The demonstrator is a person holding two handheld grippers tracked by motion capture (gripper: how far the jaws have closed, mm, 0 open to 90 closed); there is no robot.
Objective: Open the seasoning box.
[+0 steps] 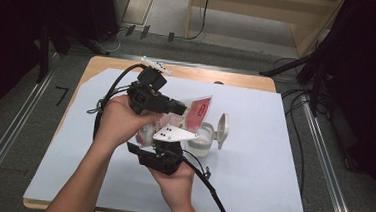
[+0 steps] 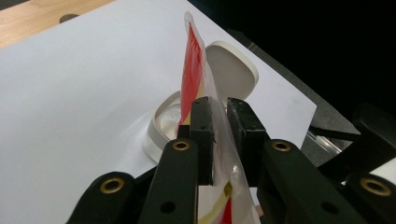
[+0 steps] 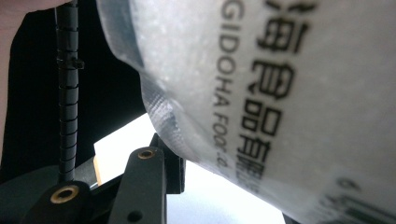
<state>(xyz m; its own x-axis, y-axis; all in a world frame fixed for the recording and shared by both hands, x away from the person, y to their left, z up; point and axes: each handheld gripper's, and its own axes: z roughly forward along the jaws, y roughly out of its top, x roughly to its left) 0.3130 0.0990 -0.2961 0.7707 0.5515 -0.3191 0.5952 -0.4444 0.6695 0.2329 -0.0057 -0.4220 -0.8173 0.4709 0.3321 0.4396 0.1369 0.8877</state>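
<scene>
In the high view, a red-and-clear food pouch (image 1: 191,114) hangs between both tools over the white sheet (image 1: 250,190), tilted above an open white container (image 1: 201,139) whose hinged lid (image 1: 222,130) stands up behind it. The left gripper (image 1: 178,107) takes its upper part, the right gripper (image 1: 166,139) its lower end. The pouch looks light, soft and slick, so a firm pinch on the flat sealed edge seems the safest hold. In the left gripper view, the narrow-set jaws of the left gripper (image 2: 219,135) pinch the film edge-on, the container (image 2: 163,123) just beyond. In the right gripper view, the printed pouch (image 3: 280,93) bulges between moderately parted jaws that appear to clasp it.
</scene>
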